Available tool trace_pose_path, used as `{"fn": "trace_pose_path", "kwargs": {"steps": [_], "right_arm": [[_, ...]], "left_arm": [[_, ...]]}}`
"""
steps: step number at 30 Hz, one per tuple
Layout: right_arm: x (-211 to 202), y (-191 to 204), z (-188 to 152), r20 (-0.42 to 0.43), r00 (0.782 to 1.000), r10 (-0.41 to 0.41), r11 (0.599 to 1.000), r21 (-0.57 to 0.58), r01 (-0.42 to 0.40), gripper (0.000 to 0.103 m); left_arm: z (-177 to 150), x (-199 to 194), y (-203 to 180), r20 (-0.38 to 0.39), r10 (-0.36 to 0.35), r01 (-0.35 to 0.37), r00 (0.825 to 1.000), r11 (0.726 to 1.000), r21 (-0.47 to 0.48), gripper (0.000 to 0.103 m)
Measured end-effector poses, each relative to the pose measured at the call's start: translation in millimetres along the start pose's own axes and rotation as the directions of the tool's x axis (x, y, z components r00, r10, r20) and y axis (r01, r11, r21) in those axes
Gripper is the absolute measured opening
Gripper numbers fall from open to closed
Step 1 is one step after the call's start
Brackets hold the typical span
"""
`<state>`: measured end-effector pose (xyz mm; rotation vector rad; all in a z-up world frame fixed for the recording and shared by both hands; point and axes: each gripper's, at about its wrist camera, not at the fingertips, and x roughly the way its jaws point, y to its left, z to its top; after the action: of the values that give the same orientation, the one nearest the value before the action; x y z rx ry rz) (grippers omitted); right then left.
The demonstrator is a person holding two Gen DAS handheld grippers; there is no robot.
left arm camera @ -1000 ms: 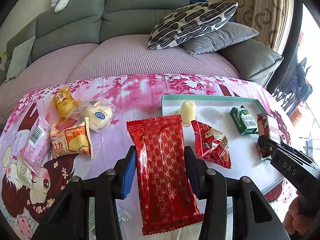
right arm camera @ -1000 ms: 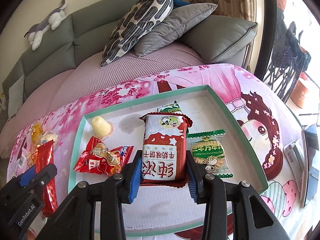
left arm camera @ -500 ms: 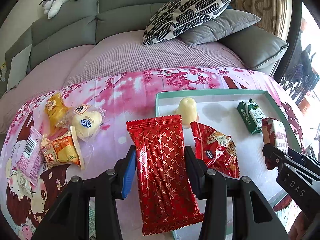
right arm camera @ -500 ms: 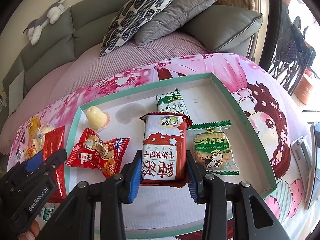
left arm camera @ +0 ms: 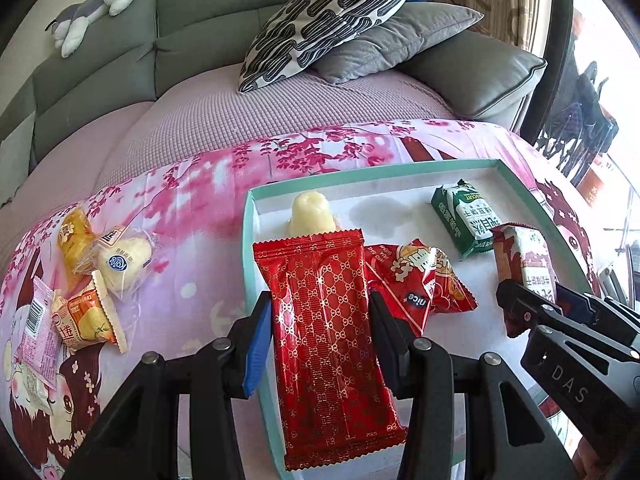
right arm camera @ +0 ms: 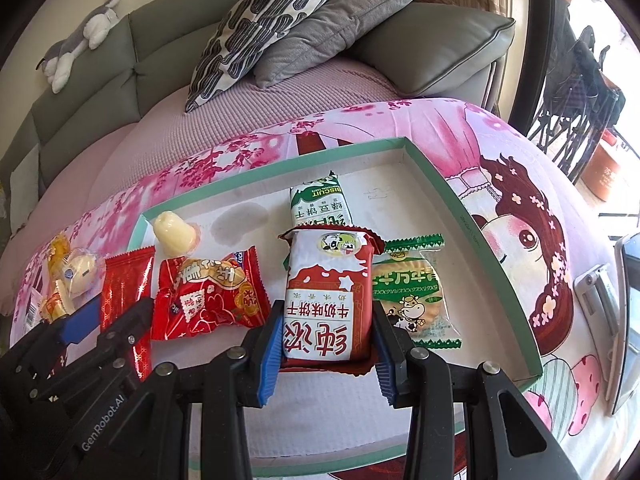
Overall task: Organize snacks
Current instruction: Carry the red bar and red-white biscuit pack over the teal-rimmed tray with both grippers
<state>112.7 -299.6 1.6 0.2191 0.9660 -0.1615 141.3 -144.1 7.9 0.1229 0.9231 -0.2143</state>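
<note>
My left gripper (left arm camera: 320, 320) is shut on a long red patterned packet (left arm camera: 328, 328) and holds it over the left edge of the teal-rimmed white tray (left arm camera: 250, 232). My right gripper (right arm camera: 326, 336) is shut on a red-and-white milk biscuit packet (right arm camera: 324, 300) above the tray's (right arm camera: 460, 200) middle. In the tray lie a yellow jelly cup (right arm camera: 174, 230), a red crinkled snack bag (right arm camera: 208, 292), a green biscuit packet (right arm camera: 320, 200) and a green-trimmed round cracker packet (right arm camera: 412, 292). The right gripper also shows in the left wrist view (left arm camera: 532, 304).
Several loose snacks (left arm camera: 88, 272) lie on the pink cartoon cloth left of the tray. A grey sofa with pillows (left arm camera: 332, 20) and a plush toy (left arm camera: 96, 4) stands behind. A phone-like device (right arm camera: 628, 304) lies at the right edge.
My left gripper has carried the red packet rightward, from over the cloth to over the tray's left edge. My right gripper keeps its packet over the tray, nearly still.
</note>
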Motion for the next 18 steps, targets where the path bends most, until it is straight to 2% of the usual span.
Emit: {"fn": "trace_pose_path", "kwargs": {"steps": [18], "right_arm": [[6, 3, -1, -0.023, 0.999, -0.026, 0.999, -0.027, 0.025, 0.043]], "left_arm": [[-8, 20, -7, -0.063, 0.006, -0.006, 0.998, 1.000, 0.004, 0.048]]}}
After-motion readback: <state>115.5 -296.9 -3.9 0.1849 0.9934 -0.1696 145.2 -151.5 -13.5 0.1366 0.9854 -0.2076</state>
